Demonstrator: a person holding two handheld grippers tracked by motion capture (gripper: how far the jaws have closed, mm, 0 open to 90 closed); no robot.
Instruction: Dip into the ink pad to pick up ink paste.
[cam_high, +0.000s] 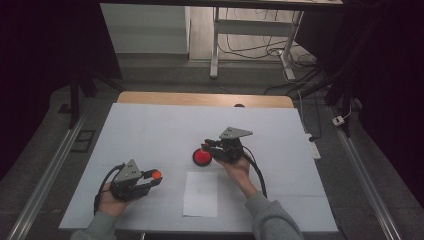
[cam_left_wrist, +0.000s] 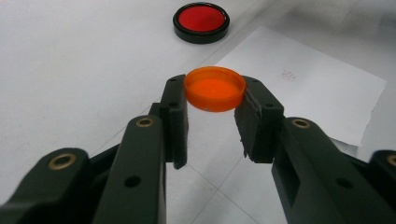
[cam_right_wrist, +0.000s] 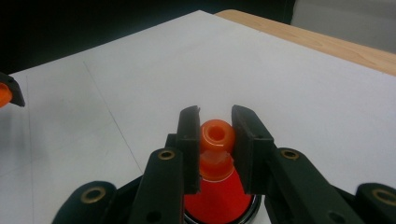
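Left gripper (cam_left_wrist: 215, 112) clamps orange cap (cam_left_wrist: 215, 88); black-rimmed red dish (cam_left_wrist: 201, 22) at 12 o'clock. Right gripper (cam_right_wrist: 216, 140) clamps orange nozzle (cam_right_wrist: 217, 134) above red dish.

This looked like a lab or test room set up for recording. The work table (cam_high: 150, 130) was covered with a plain white sheet, its wooden edge (cam_high: 205, 99) showing at the far side. Metal rails (cam_high: 45, 175) ran along the floor on both sides. Behind stood a white desk frame (cam_high: 216, 45) with loose cables (cam_high: 250, 50) tangled beneath it, and dark curtains (cam_high: 45, 45) closed the space in.
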